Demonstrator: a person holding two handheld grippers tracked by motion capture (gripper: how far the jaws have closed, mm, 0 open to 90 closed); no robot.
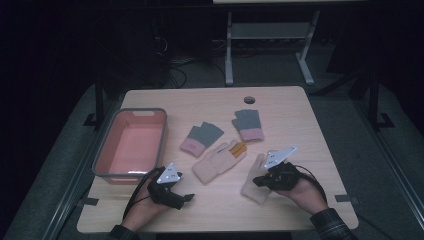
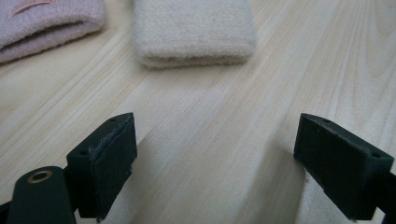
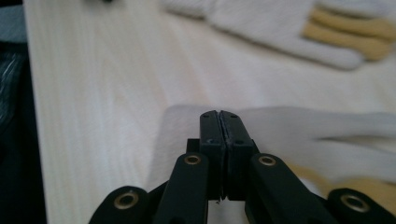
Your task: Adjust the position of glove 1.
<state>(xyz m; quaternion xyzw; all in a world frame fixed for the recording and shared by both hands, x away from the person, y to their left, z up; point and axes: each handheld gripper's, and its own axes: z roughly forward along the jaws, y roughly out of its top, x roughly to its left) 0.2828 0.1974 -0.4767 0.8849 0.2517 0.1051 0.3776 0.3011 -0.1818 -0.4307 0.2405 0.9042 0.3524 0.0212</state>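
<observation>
On the wooden table (image 1: pixel 300 125) lie two cream gloves. One cream glove (image 1: pixel 217 162) with yellow fingers is in the middle; it is also in the right gripper view (image 3: pixel 280 23). The other cream glove (image 1: pixel 250 192) lies under my right gripper (image 1: pixel 256 182). That gripper (image 3: pixel 219 116) has its pads pressed together just over the glove (image 3: pixel 289 130), and no fabric shows between them. My left gripper (image 1: pixel 187 197) rests low near the front edge. Its jaws (image 2: pixel 215 154) stand wide open over bare wood, short of a cream cuff (image 2: pixel 196 32).
A pink bin (image 1: pixel 107 145) with a grey rim stands at the left, nothing visible inside. Two grey gloves with pink cuffs (image 1: pixel 201 138) (image 1: pixel 247 125) lie behind the cream ones. A pink cuff (image 2: pixel 46 23) lies at the upper left of the left gripper view.
</observation>
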